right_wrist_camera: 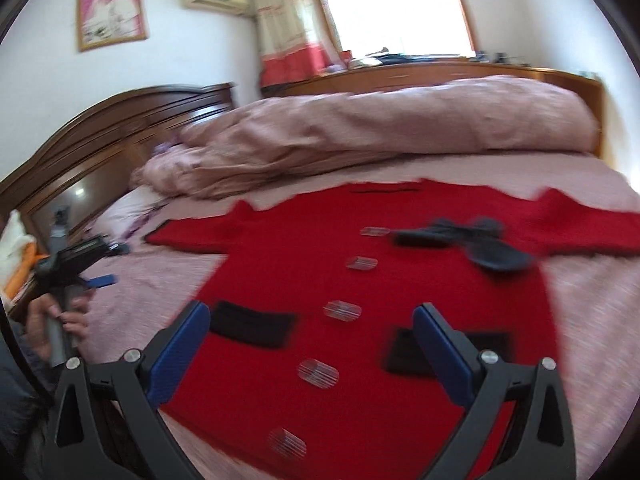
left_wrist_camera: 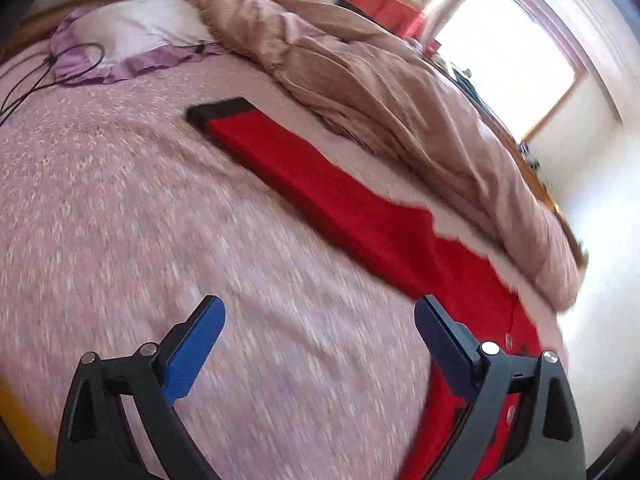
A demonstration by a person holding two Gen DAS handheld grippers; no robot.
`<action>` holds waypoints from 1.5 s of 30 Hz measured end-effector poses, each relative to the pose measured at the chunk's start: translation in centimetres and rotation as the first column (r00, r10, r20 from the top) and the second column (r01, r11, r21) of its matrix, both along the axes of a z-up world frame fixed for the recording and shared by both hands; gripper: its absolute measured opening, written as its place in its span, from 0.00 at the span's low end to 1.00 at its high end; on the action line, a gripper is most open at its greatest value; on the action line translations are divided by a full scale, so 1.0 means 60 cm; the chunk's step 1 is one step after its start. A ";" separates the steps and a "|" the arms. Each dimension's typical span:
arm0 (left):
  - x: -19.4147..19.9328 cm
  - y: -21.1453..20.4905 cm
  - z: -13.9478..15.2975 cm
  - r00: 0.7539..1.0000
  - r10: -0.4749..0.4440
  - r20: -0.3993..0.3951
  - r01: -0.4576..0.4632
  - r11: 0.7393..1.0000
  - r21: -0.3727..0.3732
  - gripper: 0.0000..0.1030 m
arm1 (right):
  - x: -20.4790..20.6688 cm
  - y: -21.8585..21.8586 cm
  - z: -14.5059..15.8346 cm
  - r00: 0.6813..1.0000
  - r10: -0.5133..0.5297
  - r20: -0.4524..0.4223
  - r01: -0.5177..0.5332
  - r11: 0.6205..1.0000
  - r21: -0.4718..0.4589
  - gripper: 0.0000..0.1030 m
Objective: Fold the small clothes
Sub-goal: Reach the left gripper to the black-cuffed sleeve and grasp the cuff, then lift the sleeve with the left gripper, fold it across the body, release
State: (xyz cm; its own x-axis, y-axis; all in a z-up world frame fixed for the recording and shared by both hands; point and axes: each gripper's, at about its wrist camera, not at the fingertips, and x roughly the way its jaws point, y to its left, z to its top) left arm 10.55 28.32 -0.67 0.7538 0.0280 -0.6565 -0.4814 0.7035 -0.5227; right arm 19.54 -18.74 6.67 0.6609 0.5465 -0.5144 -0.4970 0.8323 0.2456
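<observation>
A small red coat (right_wrist_camera: 360, 280) lies spread flat on the pink bedspread (right_wrist_camera: 592, 304), sleeves out to both sides. It has black pocket flaps (right_wrist_camera: 252, 322), a black bow (right_wrist_camera: 472, 240) at the collar and several clear buttons down the front. My right gripper (right_wrist_camera: 312, 312) is open and empty above the coat's lower front. My left gripper (left_wrist_camera: 320, 308) is open and empty over the bedspread (left_wrist_camera: 120, 208), left of the coat's red sleeve (left_wrist_camera: 320, 184) with its black cuff (left_wrist_camera: 218, 110). The left gripper also shows at the left of the right wrist view (right_wrist_camera: 100, 280), held in a hand.
A rumpled pink duvet (right_wrist_camera: 380, 128) lies along the far side of the bed, close behind the coat. A pillow (left_wrist_camera: 132, 36) and black cables (left_wrist_camera: 36, 80) lie near the wooden headboard (right_wrist_camera: 100, 132). A low wooden cabinet (right_wrist_camera: 400, 74) stands under the window.
</observation>
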 end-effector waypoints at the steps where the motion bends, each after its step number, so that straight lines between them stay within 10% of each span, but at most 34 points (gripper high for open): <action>1: 0.009 0.024 0.001 1.000 0.010 0.022 -0.010 1.000 -0.022 0.89 | 0.010 0.038 -0.002 1.000 0.031 -0.005 -0.031 1.000 0.006 1.00; 12: 0.097 0.221 -0.084 0.983 0.179 0.032 -0.158 0.927 -0.339 0.79 | 0.143 0.457 -0.045 0.980 0.184 -0.073 -0.178 0.981 0.073 1.00; 21: 0.150 0.298 -0.110 0.976 0.206 0.076 -0.173 0.935 -0.309 0.71 | 0.179 0.618 -0.128 0.972 0.152 -0.177 -0.129 0.982 0.135 1.00; 24: 0.178 0.295 -0.113 0.981 0.190 0.041 -0.179 0.966 -0.184 0.42 | 0.196 0.584 -0.142 0.963 0.134 -0.234 -0.077 0.968 0.239 1.00; 26: 0.183 0.298 -0.120 0.982 0.189 0.007 -0.185 0.969 -0.167 0.03 | 0.207 0.564 -0.155 0.952 0.141 -0.273 -0.052 0.950 0.309 1.00; 35: 0.165 0.217 0.018 0.967 0.093 0.236 -0.089 0.996 -0.024 0.02 | 0.199 0.523 -0.108 0.956 0.156 -0.248 -0.089 0.961 0.262 1.00; 39: 0.177 0.121 0.097 0.948 -0.005 0.318 -0.009 0.999 0.044 0.02 | 0.184 0.413 -0.048 0.956 0.208 -0.208 -0.152 0.955 0.256 1.00; 45: 0.221 -0.108 0.197 0.901 -0.176 0.396 0.129 0.981 0.144 0.02 | 0.122 0.133 0.031 0.991 0.130 -0.025 -0.130 0.991 0.014 1.00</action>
State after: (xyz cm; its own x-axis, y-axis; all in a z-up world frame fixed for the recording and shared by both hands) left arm 23.82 21.83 11.13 0.9548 -0.0538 -0.2925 -0.1266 0.8164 -0.5634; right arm 26.86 -10.77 8.54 0.5702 0.6333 -0.5233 -0.5941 0.7578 0.2697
